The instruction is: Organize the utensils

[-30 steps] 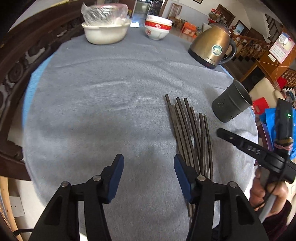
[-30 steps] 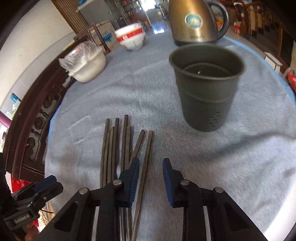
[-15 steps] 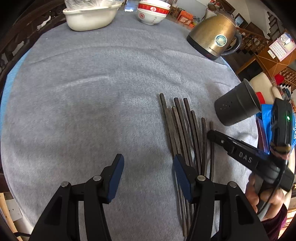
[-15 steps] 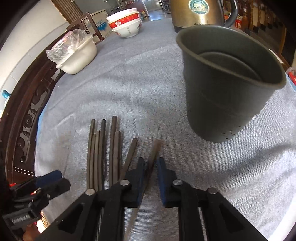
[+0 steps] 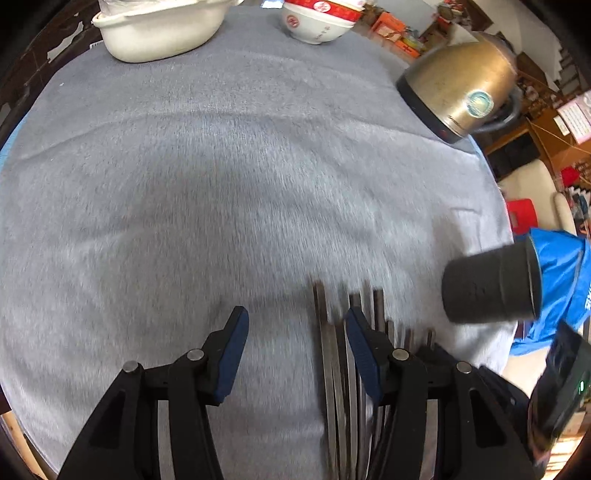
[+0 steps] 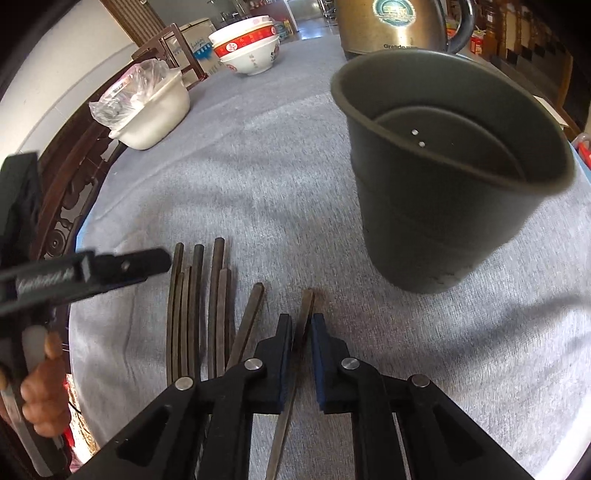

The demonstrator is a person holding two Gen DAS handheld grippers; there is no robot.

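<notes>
Several dark chopsticks (image 6: 195,295) lie side by side on the grey cloth. My right gripper (image 6: 301,328) is shut on the rightmost chopstick (image 6: 306,304), whose end sticks out past the pads. A dark grey perforated cup (image 6: 443,206) stands upright just beyond and to the right of it. My left gripper (image 5: 295,317) is open low over the left side of the chopsticks (image 5: 378,306). One chopstick (image 5: 320,314) lies between its jaws, untouched. The cup (image 5: 487,288) is off to its right. One black finger (image 6: 129,264) of the left gripper reaches in over the chopstick ends.
A brass kettle (image 5: 458,88) stands at the far right. A white tub with plastic wrap (image 5: 159,29) and stacked red-and-white bowls (image 5: 317,22) sit at the far edge. A carved wooden chair (image 6: 70,206) borders the left. The table edge (image 5: 506,229) runs close behind the cup.
My right gripper has shut on the rightmost chopstick and come nearer the cup. My left gripper has moved right and lower, over the chopsticks, still open.
</notes>
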